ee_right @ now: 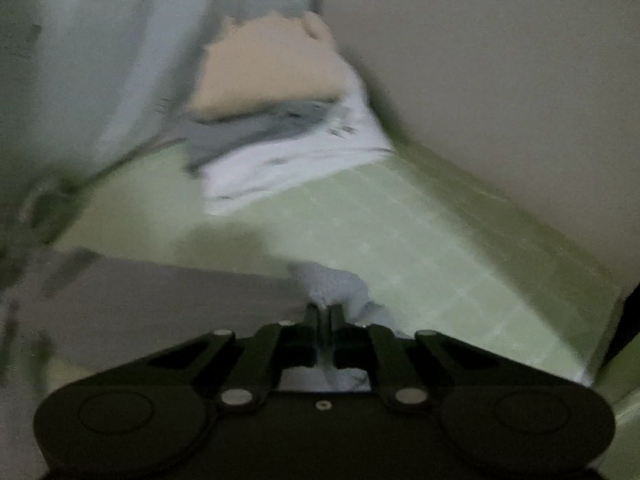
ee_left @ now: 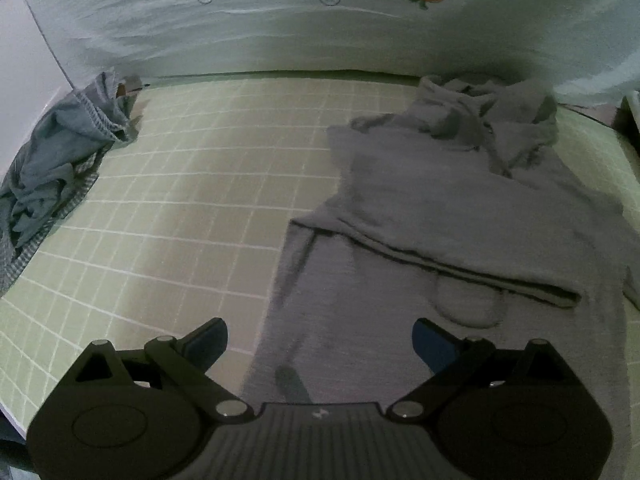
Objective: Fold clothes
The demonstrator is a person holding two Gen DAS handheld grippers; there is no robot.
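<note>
A grey garment (ee_left: 460, 216) lies spread on the green gridded mat (ee_left: 192, 200), partly folded over itself, with its hood bunched at the far end. My left gripper (ee_left: 320, 340) is open and empty, hovering over the garment's near left edge. In the right wrist view my right gripper (ee_right: 324, 308) is shut on a pinched corner of the grey garment (ee_right: 328, 284), which stretches away to the left. That view is blurred.
A crumpled blue-grey pile of clothes (ee_left: 60, 160) lies at the mat's left edge. A stack of folded clothes, beige on grey on white (ee_right: 280, 120), sits at the mat's far end. A carrot-print sheet (ee_left: 320, 20) hangs behind. A wall (ee_right: 500, 80) borders the right.
</note>
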